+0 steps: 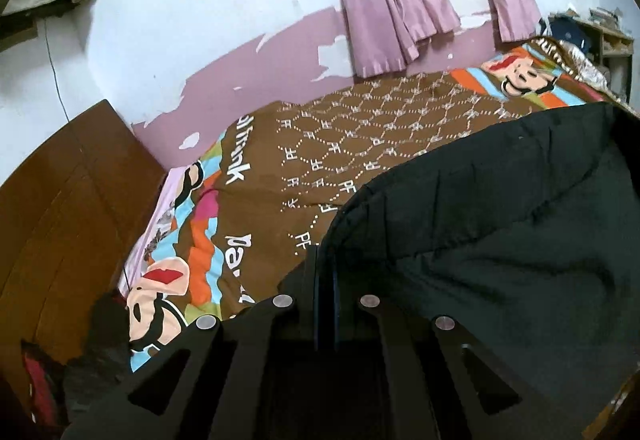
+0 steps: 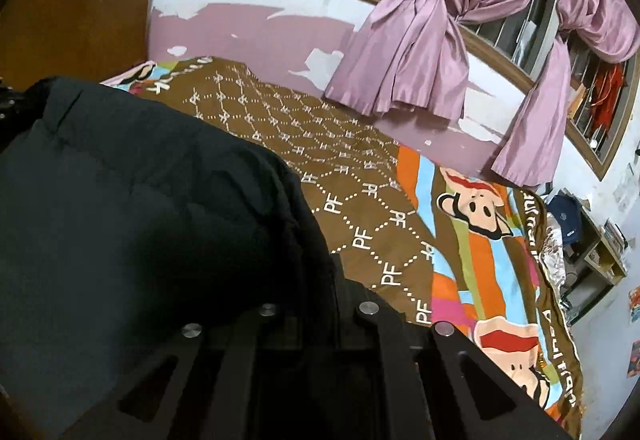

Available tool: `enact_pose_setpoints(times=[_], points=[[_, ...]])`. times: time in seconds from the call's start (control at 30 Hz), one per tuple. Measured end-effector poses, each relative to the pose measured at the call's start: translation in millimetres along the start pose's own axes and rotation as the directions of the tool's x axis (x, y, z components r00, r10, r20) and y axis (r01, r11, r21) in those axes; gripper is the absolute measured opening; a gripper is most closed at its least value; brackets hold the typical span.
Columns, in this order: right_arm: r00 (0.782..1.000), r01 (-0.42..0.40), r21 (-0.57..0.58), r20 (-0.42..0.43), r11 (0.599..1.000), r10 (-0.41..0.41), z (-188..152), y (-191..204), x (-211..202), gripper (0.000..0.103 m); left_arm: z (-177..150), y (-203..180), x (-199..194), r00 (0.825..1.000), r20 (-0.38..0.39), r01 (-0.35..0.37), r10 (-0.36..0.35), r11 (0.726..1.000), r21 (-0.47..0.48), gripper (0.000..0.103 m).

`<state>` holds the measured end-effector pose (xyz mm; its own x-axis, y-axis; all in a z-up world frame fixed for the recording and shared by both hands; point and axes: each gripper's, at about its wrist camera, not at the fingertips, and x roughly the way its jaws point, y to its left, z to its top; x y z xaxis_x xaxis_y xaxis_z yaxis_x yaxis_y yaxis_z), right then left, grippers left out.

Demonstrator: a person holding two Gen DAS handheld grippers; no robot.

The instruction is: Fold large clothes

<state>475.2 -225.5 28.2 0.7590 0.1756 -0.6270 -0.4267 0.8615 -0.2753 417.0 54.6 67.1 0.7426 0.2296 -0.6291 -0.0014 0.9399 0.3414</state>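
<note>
While both clamp its hem: left claw [image 1: 325, 260] | right claw [image 2: 335, 268] | puffy quilted black jacket [image 1: 500, 224] | patterned bedspread [image 1: 340, 128]

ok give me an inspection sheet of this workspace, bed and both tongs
surface: bed with brown cartoon-print blanket, spread flat
job's things: black padded jacket, held up over the bed between both tongs
clutter: dark blue cap by the shelf past the bed's end
grippers: left tongs and right tongs each shut on a jacket edge
cables: thin wire down the white wall
surroundings: knotted pink curtains, barred window, peeling pink wall, wooden headboard
</note>
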Motion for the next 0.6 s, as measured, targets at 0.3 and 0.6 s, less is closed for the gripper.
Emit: enact_pose_setpoints(times=[0.3, 0.6], points=[[0.999, -0.032, -0.026, -0.012, 0.999, 0.032, -13, -2, 29, 0.01, -8, -10, 39, 0.997, -0.074, 0.013, -0.014, 1.0, -0.012, 0.004], [0.996, -0.087, 0.026, 0.007, 0.996, 0.087, -22, -10, 38, 0.023, -7, -16, 52, 0.997, -0.079, 0.02, -0.022, 1.0, -0.022, 0.007]])
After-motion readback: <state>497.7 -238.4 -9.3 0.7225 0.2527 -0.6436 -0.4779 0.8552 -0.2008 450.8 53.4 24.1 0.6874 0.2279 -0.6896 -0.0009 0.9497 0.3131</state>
